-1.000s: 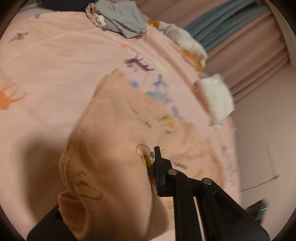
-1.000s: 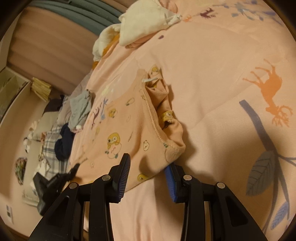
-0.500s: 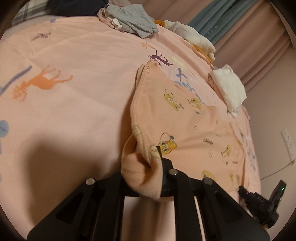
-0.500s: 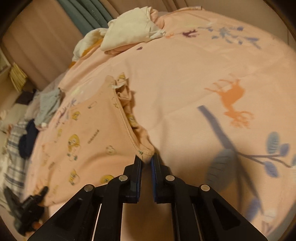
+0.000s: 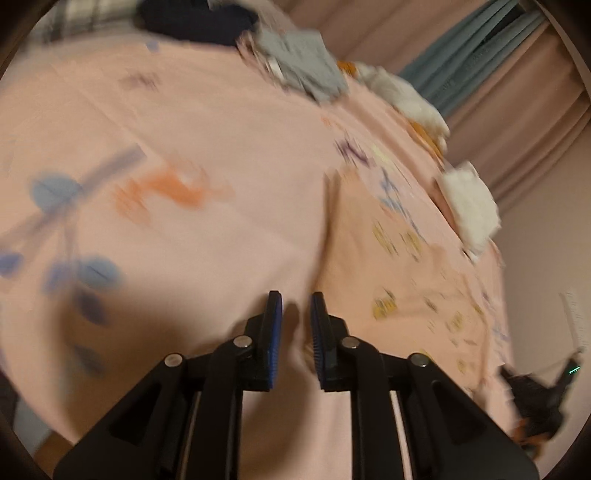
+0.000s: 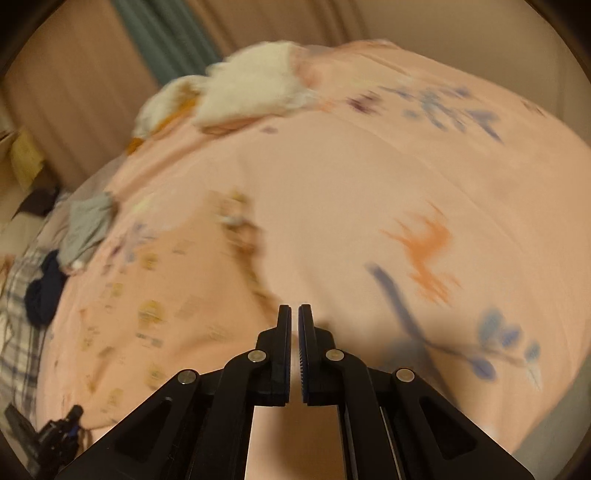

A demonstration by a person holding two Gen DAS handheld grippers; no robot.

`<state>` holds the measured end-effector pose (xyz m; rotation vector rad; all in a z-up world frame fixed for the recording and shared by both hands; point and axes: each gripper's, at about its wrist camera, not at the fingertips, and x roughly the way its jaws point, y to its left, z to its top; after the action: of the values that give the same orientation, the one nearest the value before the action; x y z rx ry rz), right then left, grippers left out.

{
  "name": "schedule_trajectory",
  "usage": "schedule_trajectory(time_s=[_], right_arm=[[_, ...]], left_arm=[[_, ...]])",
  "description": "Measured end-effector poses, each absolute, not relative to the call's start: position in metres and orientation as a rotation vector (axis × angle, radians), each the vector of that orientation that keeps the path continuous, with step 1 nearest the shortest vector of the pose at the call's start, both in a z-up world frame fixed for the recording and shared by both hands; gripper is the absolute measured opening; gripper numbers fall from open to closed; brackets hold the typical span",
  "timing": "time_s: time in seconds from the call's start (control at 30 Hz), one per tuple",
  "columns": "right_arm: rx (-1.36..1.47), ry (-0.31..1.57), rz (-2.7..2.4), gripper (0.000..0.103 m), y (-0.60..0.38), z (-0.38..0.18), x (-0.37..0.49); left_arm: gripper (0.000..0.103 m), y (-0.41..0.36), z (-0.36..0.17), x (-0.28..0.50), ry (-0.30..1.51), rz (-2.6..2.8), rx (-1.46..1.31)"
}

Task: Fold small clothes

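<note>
A peach garment with yellow cartoon prints [image 5: 399, 280] lies spread flat on the pink bedspread [image 5: 207, 155]; it also shows in the right wrist view [image 6: 166, 295]. My left gripper [image 5: 295, 306] is open a little and empty, just off the garment's left edge. My right gripper [image 6: 294, 314] has its jaws nearly closed with nothing between them, just off the garment's right edge. Both views are motion-blurred.
A grey garment [image 5: 303, 70] and a dark one [image 5: 199, 18] lie at the far side. White clothes [image 5: 469, 206] are piled by the curtains [image 5: 517, 85]; they also show in the right wrist view [image 6: 251, 92]. The other gripper [image 5: 539, 402] shows at lower right.
Both grippers have let go of the peach garment and pulled back from it. The left jaws have opened slightly. The garment now lies flat on the bed.
</note>
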<state>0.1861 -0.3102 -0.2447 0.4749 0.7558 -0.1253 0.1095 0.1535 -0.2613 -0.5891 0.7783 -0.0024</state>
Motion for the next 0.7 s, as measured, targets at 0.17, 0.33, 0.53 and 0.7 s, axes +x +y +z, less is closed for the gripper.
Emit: schedule_trajectory(time_s=[0.17,0.33,0.53,0.7], right_arm=[[0.374,0.716,0.053,0.004,-0.270,-0.212,0.237],[0.380,0.814,-0.005,0.004,-0.266,-0.254,0.275],[0.576,0.822,0.046,0.001,-0.308,-0.286,0.257],[0.684,0.791,0.070,0.001,-0.322,-0.303,0.241]], left_arm=[[0.022,0.165,-0.272,0.114,0.750,-0.042,-0.636],[0.028,0.159,-0.284,0.124,0.747,-0.048,-0.632],[0.046,0.145,-0.281,0.126,0.704,-0.042,-0.593],[0.056,0.130,-0.280,0.128,0.688,-0.016,-0.503]])
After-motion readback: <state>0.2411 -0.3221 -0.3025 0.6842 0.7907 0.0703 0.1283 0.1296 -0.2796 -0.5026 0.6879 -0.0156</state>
